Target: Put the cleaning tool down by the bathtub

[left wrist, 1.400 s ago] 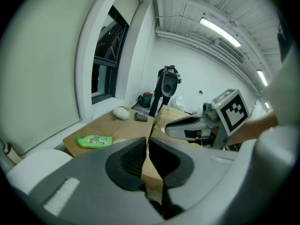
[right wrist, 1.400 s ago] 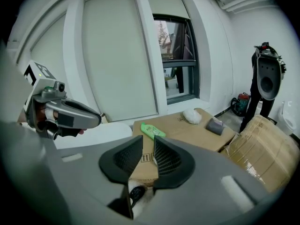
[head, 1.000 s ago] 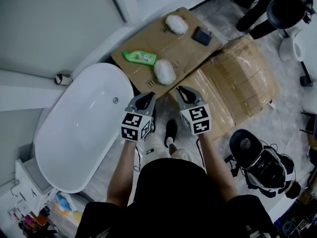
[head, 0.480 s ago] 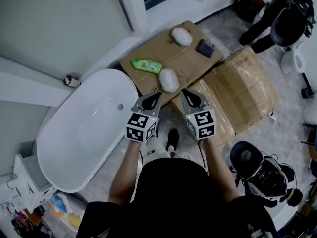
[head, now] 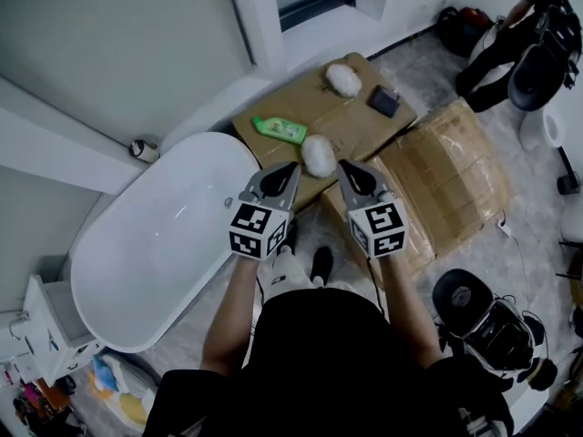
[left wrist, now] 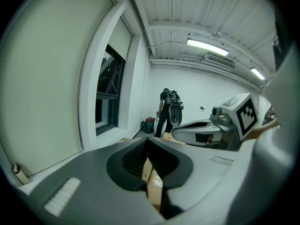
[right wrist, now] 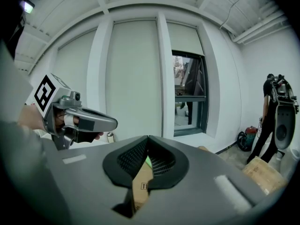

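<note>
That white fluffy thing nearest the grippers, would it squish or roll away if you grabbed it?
The white fluffy thing looks soft and fuzzy-edged, so it would probably squash, not slip, and weigh little. It is roundish, yet on the flat cardboard it probably would not roll far.

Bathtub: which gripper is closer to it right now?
Left. The left gripper hovers just off the bathtub rim; the right gripper is farther away, by the cardboard box.
</note>
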